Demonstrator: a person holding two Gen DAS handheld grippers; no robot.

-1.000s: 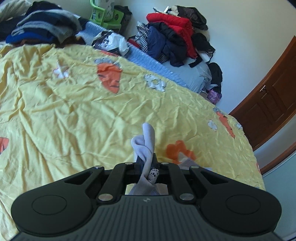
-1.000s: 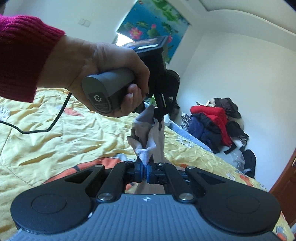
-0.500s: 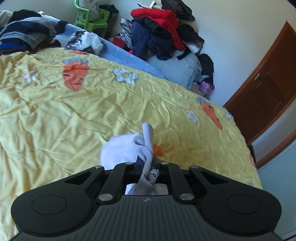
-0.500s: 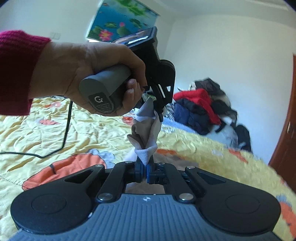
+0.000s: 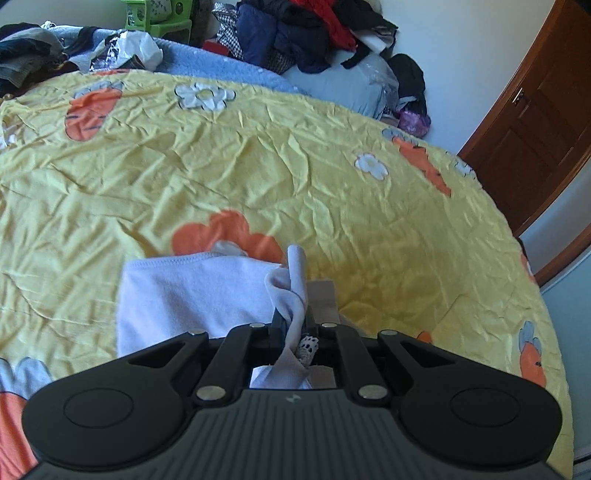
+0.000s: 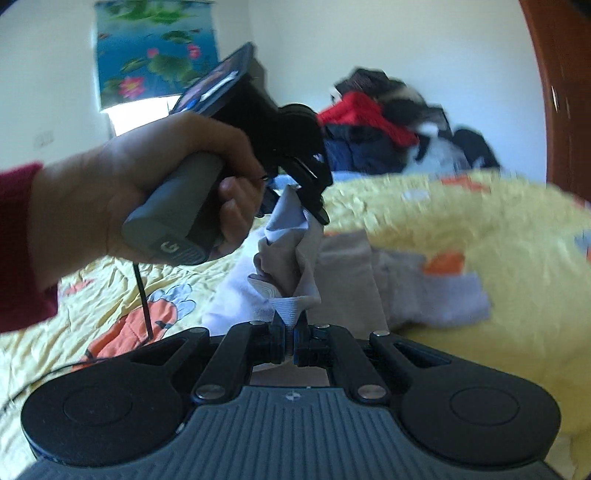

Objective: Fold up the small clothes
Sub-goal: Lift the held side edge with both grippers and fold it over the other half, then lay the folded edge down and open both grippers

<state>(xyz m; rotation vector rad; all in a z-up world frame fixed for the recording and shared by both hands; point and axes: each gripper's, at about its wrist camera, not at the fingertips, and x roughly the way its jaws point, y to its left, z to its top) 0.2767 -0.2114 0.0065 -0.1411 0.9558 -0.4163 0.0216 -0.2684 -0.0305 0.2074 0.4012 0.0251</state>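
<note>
Both grippers pinch the same small pale garment point(image 5: 192, 295) over a bed covered by a yellow sheet point(image 5: 258, 166) printed with orange carrots and white flowers. In the left wrist view, the left gripper point(image 5: 294, 325) has its fingers drawn nearly together on a twisted fold of the cloth, with a bit of white lace showing just behind the pinch; the rest of the garment spreads flat on the sheet to the left of the fingers, its hemmed edge lying across an orange patch. In the right wrist view, the right gripper point(image 6: 291, 341) has its fingers closed tight on a ribbed edge of the garment point(image 6: 295, 266), which rises bunched from there to the left gripper point(image 6: 295, 192) close above it, held by a hand point(image 6: 147, 192) in a red sleeve point(image 6: 18, 251). A beige part and a lilac-grey part trail to the right onto the sheet point(image 6: 480, 229). A heap of dark and red clothes point(image 5: 306, 29) lies at the far wall, beside a brown door point(image 5: 535, 110).
</note>
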